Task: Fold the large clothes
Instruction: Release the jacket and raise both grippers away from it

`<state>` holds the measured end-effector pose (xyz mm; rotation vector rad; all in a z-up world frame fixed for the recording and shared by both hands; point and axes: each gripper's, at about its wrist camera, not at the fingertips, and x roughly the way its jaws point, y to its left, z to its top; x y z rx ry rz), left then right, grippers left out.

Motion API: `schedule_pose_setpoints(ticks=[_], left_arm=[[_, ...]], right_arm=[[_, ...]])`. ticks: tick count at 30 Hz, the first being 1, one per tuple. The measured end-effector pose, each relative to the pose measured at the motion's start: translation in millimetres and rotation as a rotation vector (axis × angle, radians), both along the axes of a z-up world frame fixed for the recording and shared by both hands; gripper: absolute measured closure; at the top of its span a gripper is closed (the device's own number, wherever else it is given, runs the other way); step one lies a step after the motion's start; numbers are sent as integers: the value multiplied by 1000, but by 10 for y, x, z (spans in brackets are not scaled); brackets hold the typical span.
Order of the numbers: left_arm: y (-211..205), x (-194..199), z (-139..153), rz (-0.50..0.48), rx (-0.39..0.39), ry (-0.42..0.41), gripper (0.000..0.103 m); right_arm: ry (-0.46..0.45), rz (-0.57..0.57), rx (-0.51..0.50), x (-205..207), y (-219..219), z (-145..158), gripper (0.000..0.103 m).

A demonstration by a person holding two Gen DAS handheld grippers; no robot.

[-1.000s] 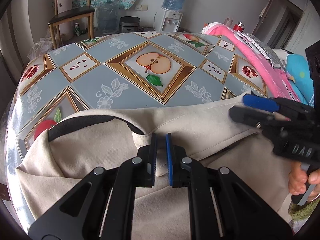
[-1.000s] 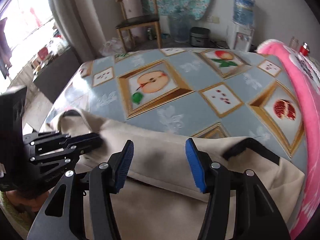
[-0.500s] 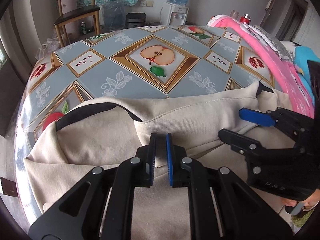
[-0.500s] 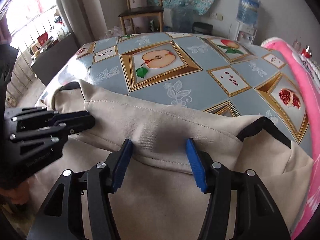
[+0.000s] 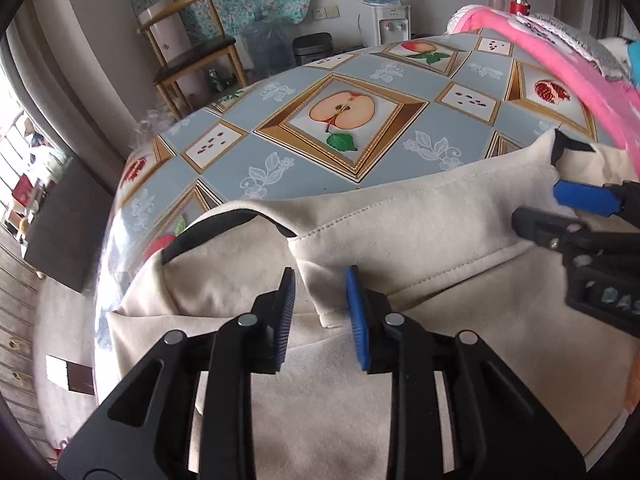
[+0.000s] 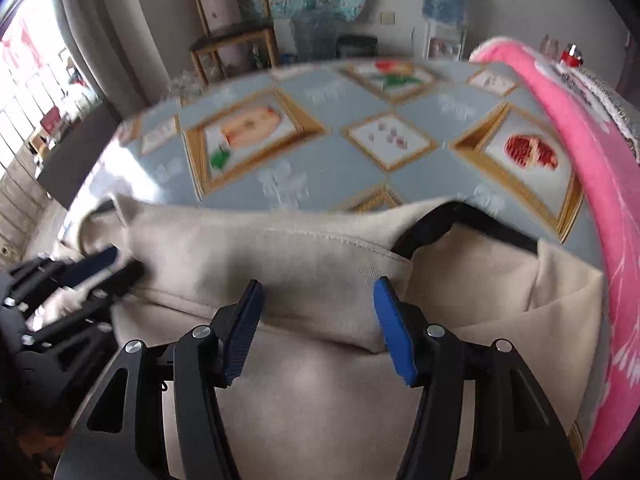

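A beige shirt (image 5: 400, 240) lies folded across the lower half of the frame on the fruit-pattern tabletop (image 5: 280, 176). The left gripper (image 5: 320, 304) is opening, a fold corner between its pads. The right gripper (image 6: 320, 316) is opening too, above the folded edge.

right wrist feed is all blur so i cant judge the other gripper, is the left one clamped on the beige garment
observer: No. The left gripper has its jaws opening. A corner of the beige garment, at its folded band, sits between the pads, and they are not pressing on it.
operator: ok and where does the garments left end sit
observer: Its black trim lies on the tablecloth, close to the table's edge.
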<state>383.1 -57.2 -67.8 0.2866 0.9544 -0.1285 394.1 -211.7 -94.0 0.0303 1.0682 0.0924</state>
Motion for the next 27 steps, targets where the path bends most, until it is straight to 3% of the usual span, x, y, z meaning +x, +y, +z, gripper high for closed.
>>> schedule_pose_setpoints(ticks=[2,4,7,9,12,14,24,27], left_arm=[[3,-27,22,3,10,-11,76],[18,-91,76,6,20,-29,74],[23,-227,182,3,52,-66,58],[34,-358,288,-5,75,-94,44],[65,-625,464,-7,113,-154,26],[91,-844,566,-10,146,-190,20],[89,-2089,622,-51,297,-251,14],[48,-2445,552,-86,289,-238,14]], right_arm=[[4,4,-15,-18,15,59,45],[-15,-5,32,-87,-44,203,45],[-47,-1,43,-286,-102,444,41],[-55,11,63,-457,-151,588,26],[-73,19,69,-797,-230,785,19],[-74,17,69,-1073,-293,874,15],[-13,-22,86,-2207,-325,772,13],[-2,-15,58,-2464,-249,675,13]])
